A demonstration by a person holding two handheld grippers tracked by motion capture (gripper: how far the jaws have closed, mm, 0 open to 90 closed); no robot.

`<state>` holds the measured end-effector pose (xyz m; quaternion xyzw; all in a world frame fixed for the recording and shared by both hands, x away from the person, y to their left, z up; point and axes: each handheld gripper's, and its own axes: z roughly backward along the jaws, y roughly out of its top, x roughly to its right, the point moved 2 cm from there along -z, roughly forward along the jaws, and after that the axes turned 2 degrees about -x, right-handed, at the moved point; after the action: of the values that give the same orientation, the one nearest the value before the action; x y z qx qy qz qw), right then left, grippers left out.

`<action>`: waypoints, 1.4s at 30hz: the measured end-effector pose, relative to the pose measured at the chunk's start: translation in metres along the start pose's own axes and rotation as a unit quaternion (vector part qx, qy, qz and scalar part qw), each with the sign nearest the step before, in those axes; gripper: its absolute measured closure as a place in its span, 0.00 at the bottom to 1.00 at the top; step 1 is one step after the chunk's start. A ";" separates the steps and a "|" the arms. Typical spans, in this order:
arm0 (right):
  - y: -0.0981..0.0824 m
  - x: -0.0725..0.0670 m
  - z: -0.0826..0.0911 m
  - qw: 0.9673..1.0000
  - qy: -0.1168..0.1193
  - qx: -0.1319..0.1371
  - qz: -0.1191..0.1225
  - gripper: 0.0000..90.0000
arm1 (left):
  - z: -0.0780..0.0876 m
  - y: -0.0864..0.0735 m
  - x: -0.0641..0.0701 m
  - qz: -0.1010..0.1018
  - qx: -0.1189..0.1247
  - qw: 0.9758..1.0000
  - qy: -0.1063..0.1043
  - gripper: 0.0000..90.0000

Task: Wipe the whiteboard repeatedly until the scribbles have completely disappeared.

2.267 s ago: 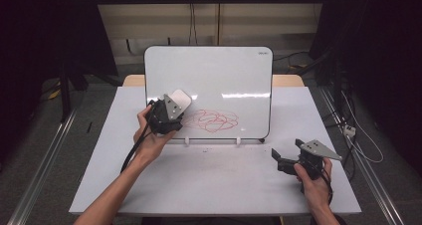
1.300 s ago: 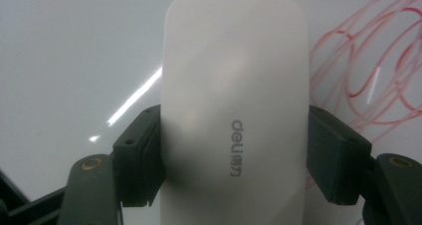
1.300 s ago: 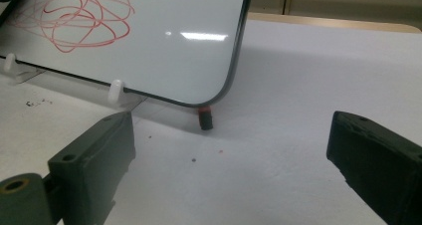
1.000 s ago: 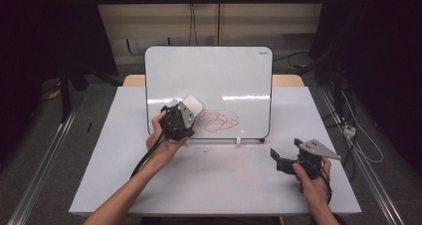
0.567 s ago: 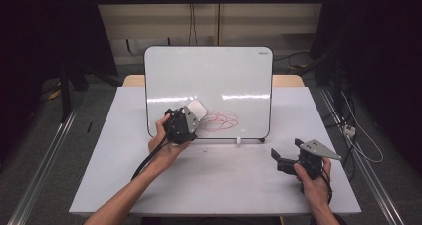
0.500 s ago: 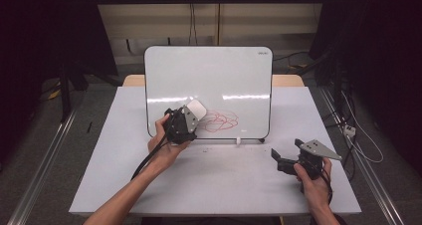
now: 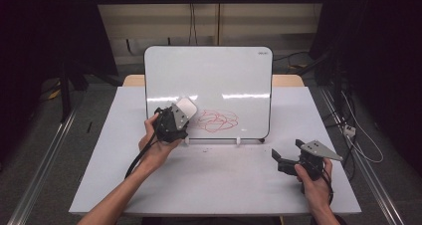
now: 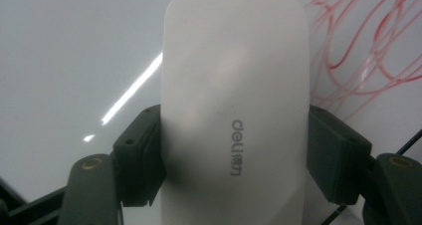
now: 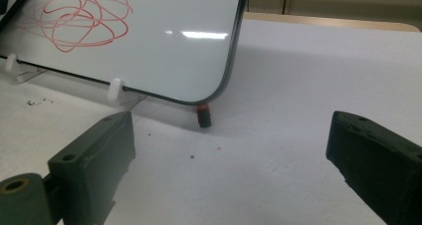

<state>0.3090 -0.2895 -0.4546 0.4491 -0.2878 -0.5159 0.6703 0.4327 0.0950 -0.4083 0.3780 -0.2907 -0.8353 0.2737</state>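
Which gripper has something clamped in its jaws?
The left gripper: its jaws are shut on the white whiteboard eraser, held beside the red scribble. The right gripper rests on the table with open, empty jaws.

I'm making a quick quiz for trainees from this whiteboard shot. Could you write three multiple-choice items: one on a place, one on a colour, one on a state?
1. Where is the eraser?
A. between the left gripper's jaws
B. flat on the table
C. in the right gripper

2. What colour is the scribble on the whiteboard?
A. blue
B. red
C. green

3. How do the right gripper's jaws stand?
A. shut on a marker
B. shut, empty
C. open, empty

Key: 1 A, both pads press its sides; 2 B, red loops show; 3 C, bare table lies between them.
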 end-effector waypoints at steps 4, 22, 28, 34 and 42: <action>0.000 -0.001 0.000 1.000 -0.001 -0.001 0.000 0.06 | 0.002 -0.003 -0.014 0.027 0.000 1.000 0.002 0.35; 0.001 -0.002 -0.001 1.000 -0.001 -0.002 0.002 0.06 | 0.001 -0.003 -0.015 0.036 -0.002 0.999 0.016 0.34; 0.001 -0.002 -0.001 1.000 0.000 -0.001 0.003 0.06 | 0.001 -0.001 -0.010 0.027 -0.004 0.999 0.016 0.34; 0.001 -0.002 -0.001 1.000 0.002 -0.001 0.003 0.06 | -0.001 0.002 -0.003 0.021 -0.002 1.000 0.015 0.34; 0.001 -0.003 -0.002 1.000 0.003 0.000 0.003 0.06 | -0.004 0.009 0.015 -0.006 -0.003 1.000 0.010 0.34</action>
<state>0.3101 -0.2859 -0.4540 0.4495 -0.2871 -0.5124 0.6730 0.4296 0.0778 -0.4112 0.3874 -0.2836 -0.8338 0.2725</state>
